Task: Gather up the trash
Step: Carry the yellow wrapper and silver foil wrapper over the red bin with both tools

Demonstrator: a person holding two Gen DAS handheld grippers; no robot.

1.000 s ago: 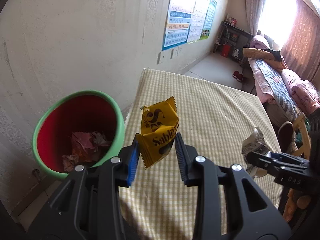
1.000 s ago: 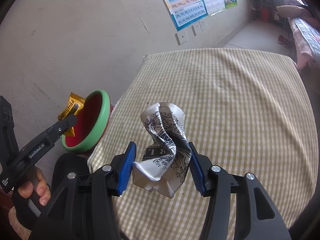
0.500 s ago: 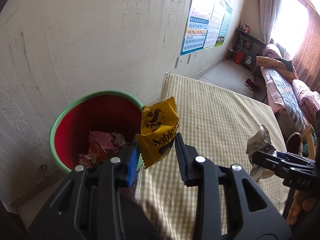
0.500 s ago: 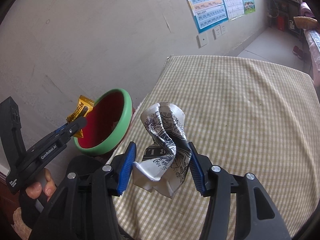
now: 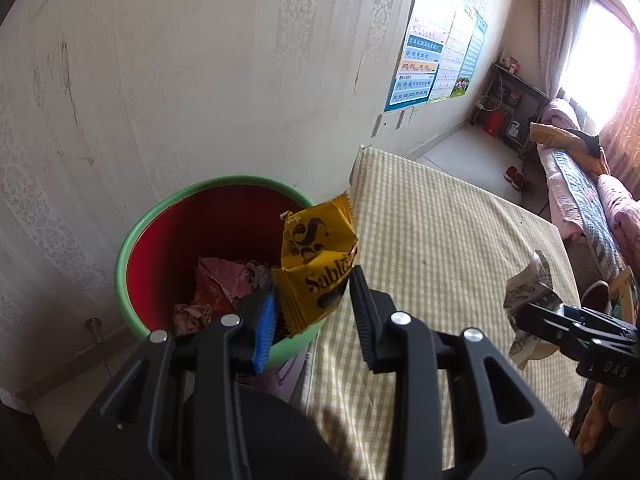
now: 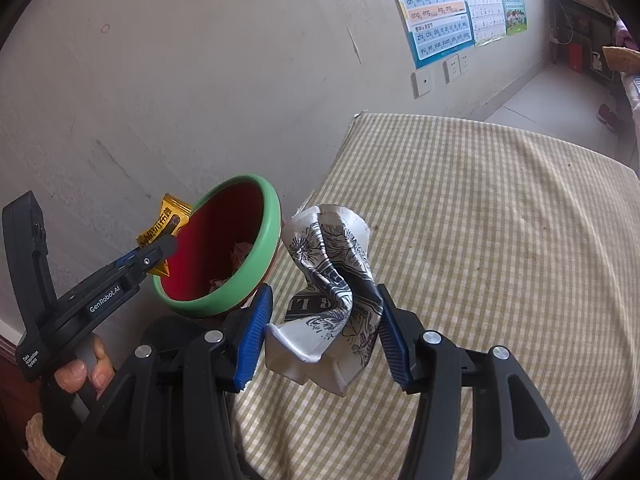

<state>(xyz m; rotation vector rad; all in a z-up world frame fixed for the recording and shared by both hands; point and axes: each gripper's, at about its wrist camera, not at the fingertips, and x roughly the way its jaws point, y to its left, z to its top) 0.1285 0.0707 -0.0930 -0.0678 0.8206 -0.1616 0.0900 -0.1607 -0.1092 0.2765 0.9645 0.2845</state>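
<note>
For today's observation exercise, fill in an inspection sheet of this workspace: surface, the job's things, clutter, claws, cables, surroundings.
Surface: table under a yellow checked cloth, set against the wall.
Job's things: yellow snack wrapper; crumpled black-and-white printed cup; bin with a green rim and red inside, beside the table, crumpled trash at its bottom.
Clutter: nothing seen on the cloth.
Claws: left claw shut on the wrapper at the bin's rim; right claw shut on the cup above the table's edge.
Cables: nothing seen near the work.
Surroundings: posters and wall sockets on the wall; bed by a curtained window.
</note>
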